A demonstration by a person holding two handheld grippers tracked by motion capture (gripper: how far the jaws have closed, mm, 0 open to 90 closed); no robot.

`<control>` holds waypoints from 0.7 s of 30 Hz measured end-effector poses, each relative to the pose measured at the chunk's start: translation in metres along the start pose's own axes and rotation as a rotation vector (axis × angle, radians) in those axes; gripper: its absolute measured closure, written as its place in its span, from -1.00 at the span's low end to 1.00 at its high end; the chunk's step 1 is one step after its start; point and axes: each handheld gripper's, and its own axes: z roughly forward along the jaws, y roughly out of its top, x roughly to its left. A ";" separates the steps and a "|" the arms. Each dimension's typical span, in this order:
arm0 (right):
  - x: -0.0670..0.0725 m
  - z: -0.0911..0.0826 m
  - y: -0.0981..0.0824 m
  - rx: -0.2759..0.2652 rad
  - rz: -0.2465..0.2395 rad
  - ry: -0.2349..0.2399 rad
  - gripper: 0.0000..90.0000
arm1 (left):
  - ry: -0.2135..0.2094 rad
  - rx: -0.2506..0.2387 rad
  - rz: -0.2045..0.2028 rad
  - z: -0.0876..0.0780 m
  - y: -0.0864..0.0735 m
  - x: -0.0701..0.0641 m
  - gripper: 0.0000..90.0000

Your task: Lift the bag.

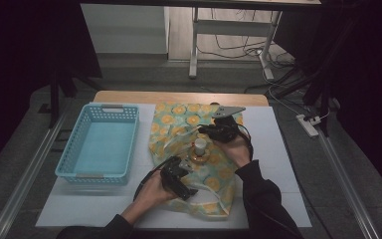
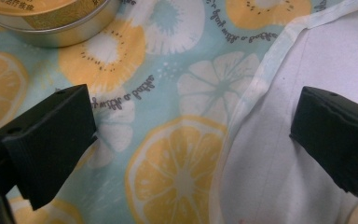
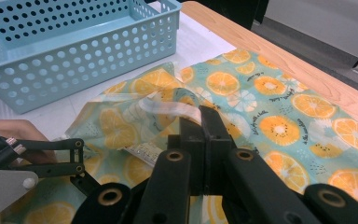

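Left tongs: tilted low over the near half of the orange-slice-printed cloth bag; jaws wide apart, nothing between them but cloth and its pale lining.
Right tongs: reaching in from the right, jaws clamped on the bag's pale fabric handle.
Round gold tin: on the bag, between both tongs.
Open room: the light-blue perforated plastic basket sits apart, left, on the worktop.

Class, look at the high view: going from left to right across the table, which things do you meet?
Blue basket → left claw → small tin with a white cap, on the fruit-print cloth → right claw.
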 end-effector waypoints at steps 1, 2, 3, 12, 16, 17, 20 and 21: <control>0.000 0.000 0.000 0.000 0.000 0.000 0.98 | -0.004 0.000 0.008 -0.001 0.000 0.000 -0.95; 0.000 0.000 0.000 0.000 0.000 0.000 0.98 | -0.008 -0.001 0.011 -0.002 0.000 0.001 -0.90; 0.000 0.000 0.000 0.000 0.000 0.000 0.98 | -0.009 -0.005 0.015 -0.004 0.000 0.002 -0.81; 0.000 0.000 0.000 0.000 0.002 -0.001 0.98 | -0.008 -0.040 -0.007 -0.010 -0.001 0.008 0.25; 0.000 0.000 0.000 -0.002 0.002 -0.002 0.98 | -0.021 -0.040 -0.027 -0.010 0.000 0.009 0.59; 0.000 0.000 0.000 -0.002 0.002 -0.002 0.98 | -0.026 -0.040 -0.039 -0.010 0.000 0.009 0.66; -0.001 0.000 0.000 -0.002 0.005 0.000 0.98 | -0.044 -0.032 -0.076 -0.010 0.002 0.010 0.86; -0.001 0.000 0.000 -0.002 0.005 -0.001 0.98 | -0.049 -0.033 -0.095 -0.009 0.002 0.010 0.92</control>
